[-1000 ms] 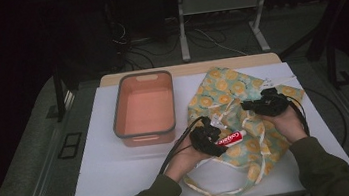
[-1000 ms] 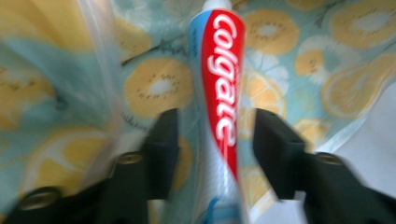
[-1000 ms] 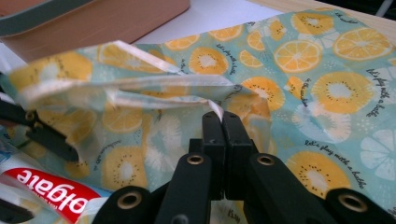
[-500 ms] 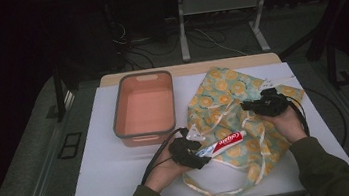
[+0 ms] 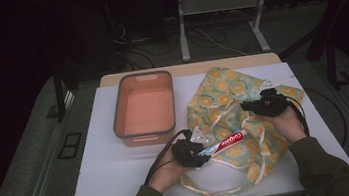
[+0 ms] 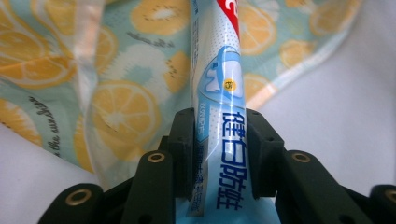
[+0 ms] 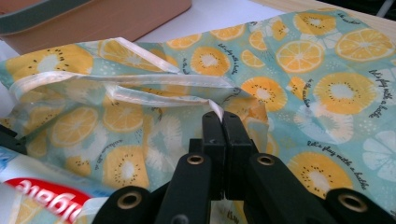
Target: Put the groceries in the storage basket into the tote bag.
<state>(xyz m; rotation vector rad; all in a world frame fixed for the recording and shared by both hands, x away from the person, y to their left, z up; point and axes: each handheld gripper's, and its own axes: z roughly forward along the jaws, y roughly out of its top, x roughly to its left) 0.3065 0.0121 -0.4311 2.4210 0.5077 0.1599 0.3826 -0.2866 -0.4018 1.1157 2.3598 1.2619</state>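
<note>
A white board (image 5: 122,185) is covering the table, its surface smooth and matt. A soft cloth bag (image 5: 233,101), pale teal and printed with orange slices, kiwi slices and looping script, is lying crumpled over the board's right half, its cream strap trailing toward the near edge. A rectangular orange bin (image 5: 144,109) with a grey rim is sitting near the far edge, left of the bag. A glossy toothpaste tube (image 5: 221,144), red and white and reading "Colgate" with blue Chinese characters, is resting on the bag's near-left edge. The left gripper (image 6: 219,154) has just been closing and is clamping the tube's flat end. The right gripper (image 7: 223,140) is pinching the bag's cream hem, jaws together.
</note>
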